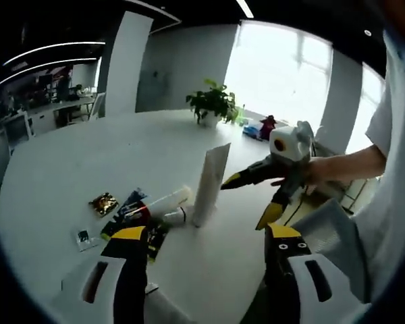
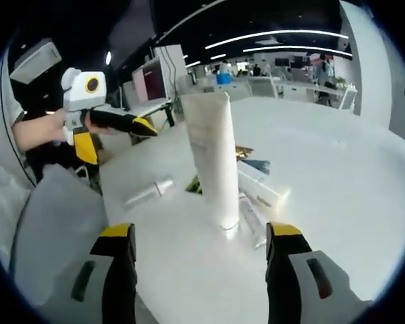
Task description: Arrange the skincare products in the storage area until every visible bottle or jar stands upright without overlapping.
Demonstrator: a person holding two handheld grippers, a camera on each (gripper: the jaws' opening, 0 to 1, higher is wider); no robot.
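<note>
White tall tube (image 2: 214, 162) stands upright on the round table (image 2: 337, 175), between the wide-open jaws of the right gripper (image 2: 201, 244). Left gripper (image 1: 206, 237) gapes wide too, empty. Next, I judge — the small bottle (image 2: 147, 193) lying flat needs gripping and righting.

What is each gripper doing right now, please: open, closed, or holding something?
Left gripper: open, holding nothing.
Right gripper: open, holding nothing; the upright white tube stands ahead of it.
</note>
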